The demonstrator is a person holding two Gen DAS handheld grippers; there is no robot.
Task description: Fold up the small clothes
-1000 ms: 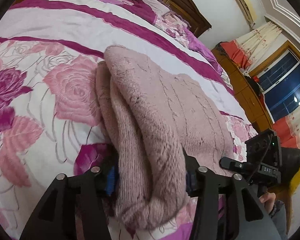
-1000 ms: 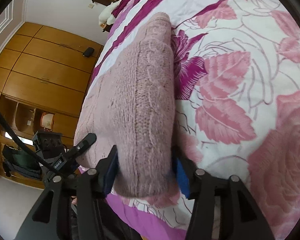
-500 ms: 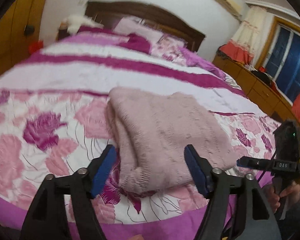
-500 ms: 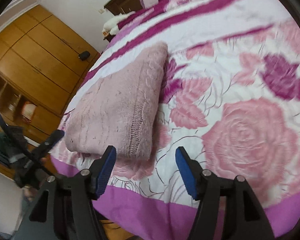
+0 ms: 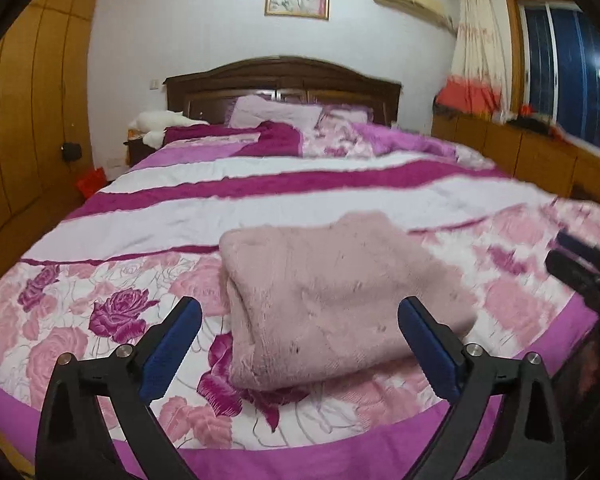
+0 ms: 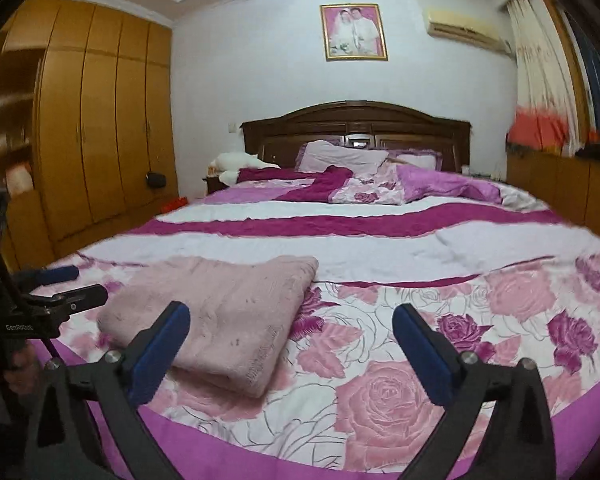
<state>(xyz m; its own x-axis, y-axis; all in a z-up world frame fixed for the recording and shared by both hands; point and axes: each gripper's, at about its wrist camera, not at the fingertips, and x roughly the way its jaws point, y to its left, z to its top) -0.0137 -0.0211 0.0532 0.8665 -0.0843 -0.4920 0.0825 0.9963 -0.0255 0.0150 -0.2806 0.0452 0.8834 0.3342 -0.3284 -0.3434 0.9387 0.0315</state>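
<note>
**Both tongs spreading wide, the folded sweater lying free on the bed**

My left camera is showing the blue-paned window (image 5: 560, 76) and the low wooden cabinets (image 5: 516, 148) under it far more fully than my right camera is; it is also catching my right gripper (image 5: 580, 264) as a dark blur at the right edge, above the quilt's border; my right camera is giving me the tall wooden wardrobe (image 6: 100, 120) along the left wall and the moulded ceiling, and it is showing my left gripper (image 6: 66, 284) with its blue-tipped fingers reaching in over the near left corner of the bed, my hand (image 6: 12, 376) dim beneath it.

I am holding both tongs side by side at the foot of the bed, tilted slightly down towards the rose-patterned quilt (image 5: 112, 320); both are pointing up the bed towards the dark headboard (image 6: 356, 128).

My left gripper (image 5: 300, 312) is opening, its blue pads (image 5: 168, 352) standing clear on either side of the folded pink sweater (image 5: 332, 304) without touching it; my right gripper (image 6: 292, 320) is opening too, spread wide over bare quilt, with only the sweater's (image 6: 220, 312) right edge showing behind its left pad; neither is pinching anything; the sweater is lying flat in a neat rectangle near the foot of the bed.
</note>
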